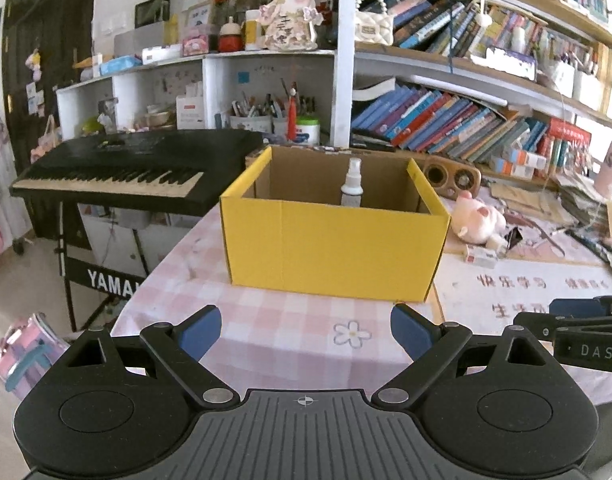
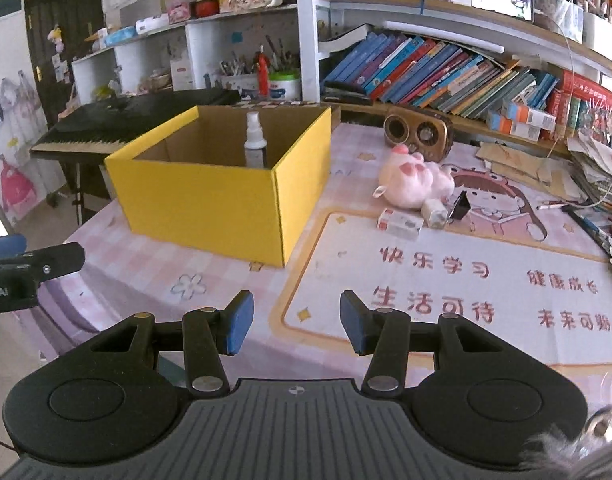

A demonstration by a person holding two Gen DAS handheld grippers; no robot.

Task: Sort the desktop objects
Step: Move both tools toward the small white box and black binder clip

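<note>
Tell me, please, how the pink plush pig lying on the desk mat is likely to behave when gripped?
The plush pig looks soft and stuffed, so it would probably squash and sag between the tongs. It seems light. Lying slumped on its side, it is unlikely to roll.

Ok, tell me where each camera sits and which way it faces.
Left wrist: on the left tool, open and empty, facing the yellow box head-on; the right tool's tip shows at the right edge.
Right wrist: on the right tool, open and empty, facing the mat; the box is to the left.
Shared: box, spray bottle, pink plush.
</note>
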